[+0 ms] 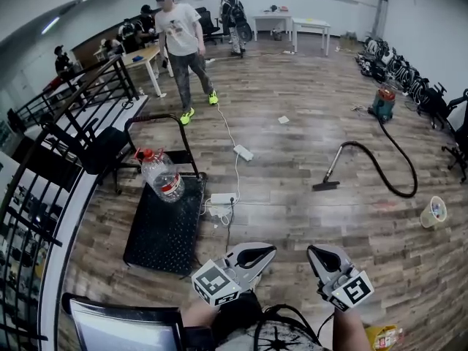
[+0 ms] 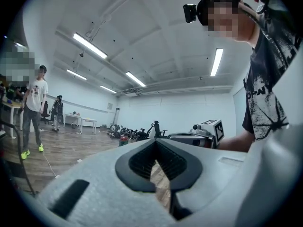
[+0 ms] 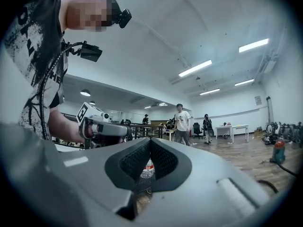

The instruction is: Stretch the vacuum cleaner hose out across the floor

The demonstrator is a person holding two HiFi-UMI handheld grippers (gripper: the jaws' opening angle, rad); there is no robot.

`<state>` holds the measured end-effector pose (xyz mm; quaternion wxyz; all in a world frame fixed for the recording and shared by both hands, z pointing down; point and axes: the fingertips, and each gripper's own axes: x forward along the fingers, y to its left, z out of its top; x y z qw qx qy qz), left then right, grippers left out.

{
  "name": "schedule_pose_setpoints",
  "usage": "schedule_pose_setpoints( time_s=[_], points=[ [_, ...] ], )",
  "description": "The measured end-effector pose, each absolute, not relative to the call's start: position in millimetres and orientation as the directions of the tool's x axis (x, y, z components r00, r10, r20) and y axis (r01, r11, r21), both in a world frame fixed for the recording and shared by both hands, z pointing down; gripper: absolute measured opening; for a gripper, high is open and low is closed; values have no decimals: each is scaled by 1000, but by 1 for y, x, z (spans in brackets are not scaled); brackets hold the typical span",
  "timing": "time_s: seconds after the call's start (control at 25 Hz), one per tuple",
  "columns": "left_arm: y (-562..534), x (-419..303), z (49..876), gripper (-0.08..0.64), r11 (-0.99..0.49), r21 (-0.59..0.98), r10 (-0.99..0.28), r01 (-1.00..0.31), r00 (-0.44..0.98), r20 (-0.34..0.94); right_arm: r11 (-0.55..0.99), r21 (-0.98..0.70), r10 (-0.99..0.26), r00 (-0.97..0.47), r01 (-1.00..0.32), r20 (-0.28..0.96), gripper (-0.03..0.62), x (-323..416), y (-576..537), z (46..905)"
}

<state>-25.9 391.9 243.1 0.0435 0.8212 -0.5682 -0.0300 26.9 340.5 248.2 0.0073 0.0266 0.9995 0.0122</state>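
The vacuum cleaner (image 1: 382,102), a green and orange canister, stands far off at the right of the wooden floor. Its black hose (image 1: 401,168) loops from the canister down and back to a wand, which ends in a floor head (image 1: 325,186). Both grippers hover low near my body, well short of the hose. My left gripper (image 1: 265,252) is shut and holds nothing. My right gripper (image 1: 316,254) is also shut and holds nothing. The canister (image 3: 279,151) shows at the right edge of the right gripper view.
A black cart (image 1: 164,232) carrying a large water bottle (image 1: 162,175) stands left of me. A power strip (image 1: 222,199) and a white cable (image 1: 234,168) lie ahead. A black railing (image 1: 51,167) runs along the left. A person (image 1: 183,42) walks at the back. A tape roll (image 1: 433,212) lies at the right.
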Motion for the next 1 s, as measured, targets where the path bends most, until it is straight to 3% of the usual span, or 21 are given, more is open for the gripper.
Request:
schedule_pose_setpoints(
  time_s=[1.0],
  points=[
    [240, -185, 235, 0, -395, 108, -917, -912, 399, 17, 999, 24, 35, -999, 35, -7, 8, -138, 201, 240]
  ],
)
